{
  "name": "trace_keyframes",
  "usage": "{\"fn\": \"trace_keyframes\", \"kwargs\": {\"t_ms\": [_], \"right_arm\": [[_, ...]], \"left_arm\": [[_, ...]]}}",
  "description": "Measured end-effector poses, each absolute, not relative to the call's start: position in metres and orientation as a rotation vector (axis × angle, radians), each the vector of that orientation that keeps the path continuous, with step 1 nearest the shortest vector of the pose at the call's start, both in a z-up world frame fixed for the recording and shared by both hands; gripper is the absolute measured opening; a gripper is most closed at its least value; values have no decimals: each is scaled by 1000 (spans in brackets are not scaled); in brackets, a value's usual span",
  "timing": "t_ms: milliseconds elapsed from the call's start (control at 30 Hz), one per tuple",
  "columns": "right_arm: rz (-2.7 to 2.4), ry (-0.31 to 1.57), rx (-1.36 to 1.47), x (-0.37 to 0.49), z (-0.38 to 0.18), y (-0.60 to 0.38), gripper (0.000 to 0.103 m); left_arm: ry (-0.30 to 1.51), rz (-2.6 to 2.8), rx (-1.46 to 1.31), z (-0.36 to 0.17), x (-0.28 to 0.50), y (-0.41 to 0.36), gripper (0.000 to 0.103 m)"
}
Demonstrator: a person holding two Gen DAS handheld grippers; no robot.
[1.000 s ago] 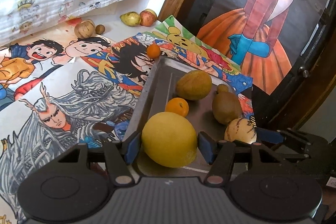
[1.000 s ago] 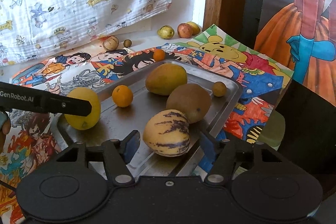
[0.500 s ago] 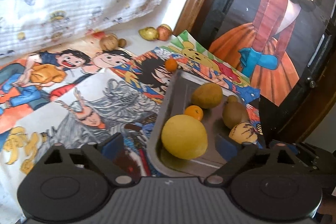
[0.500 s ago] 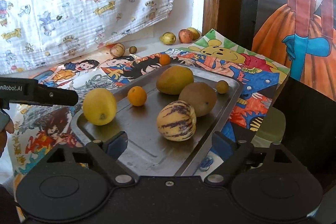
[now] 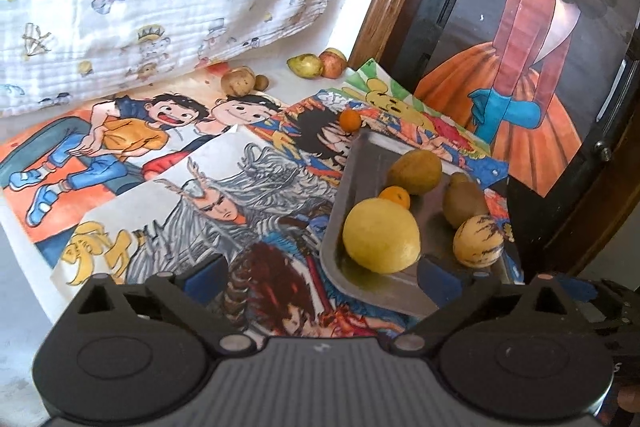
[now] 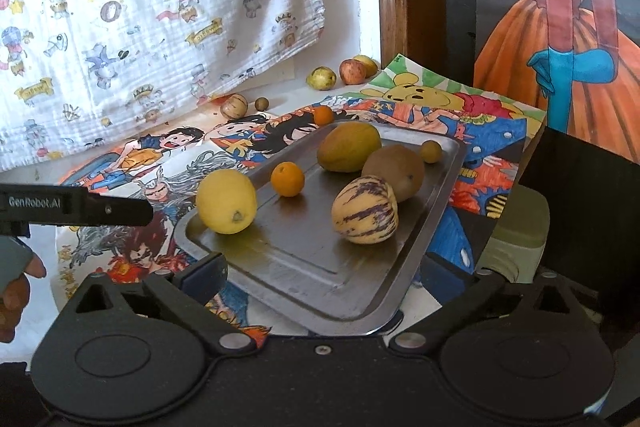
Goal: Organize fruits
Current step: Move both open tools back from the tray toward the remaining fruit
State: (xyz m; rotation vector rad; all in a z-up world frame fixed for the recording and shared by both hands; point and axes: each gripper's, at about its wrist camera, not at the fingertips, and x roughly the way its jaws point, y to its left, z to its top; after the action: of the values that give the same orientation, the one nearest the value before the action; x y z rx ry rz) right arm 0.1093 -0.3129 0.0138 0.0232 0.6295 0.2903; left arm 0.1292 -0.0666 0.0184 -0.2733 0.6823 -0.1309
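Note:
A metal tray (image 6: 320,279) (image 5: 352,167) holds a yellow lemon (image 6: 226,201) (image 5: 381,235), an orange (image 6: 287,179), a mango (image 6: 349,146), a brown fruit (image 6: 394,171), a striped melon (image 6: 365,209) (image 5: 478,241) and a small round fruit (image 6: 431,151). My left gripper (image 5: 320,277) is open and empty, just in front of the tray's near corner. My right gripper (image 6: 344,279) is open and empty, back from the tray's near edge.
Loose fruits lie by the hanging cloth: a small orange (image 6: 323,115), a striped fruit (image 6: 234,106), a small nut (image 6: 261,103), a green one (image 6: 321,78) and an apple (image 6: 353,71). Drawings cover the table. A dark cabinet stands at the right.
Both grippers opened, letting go of the lemon and the striped melon on the tray, and drew back from them.

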Motion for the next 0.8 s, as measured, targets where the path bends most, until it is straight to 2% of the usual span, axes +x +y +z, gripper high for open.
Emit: {"fn": "trace_keyframes", "kwargs": {"t_ms": [433,800], "right_arm": [[271,642,50,65,22,-295,102],[233,637,139,13,37,-272,102]], "left_arm": [[697,-82,-225,25,98,-56,102],[639,-50,-209,44,53,-40,103]]}}
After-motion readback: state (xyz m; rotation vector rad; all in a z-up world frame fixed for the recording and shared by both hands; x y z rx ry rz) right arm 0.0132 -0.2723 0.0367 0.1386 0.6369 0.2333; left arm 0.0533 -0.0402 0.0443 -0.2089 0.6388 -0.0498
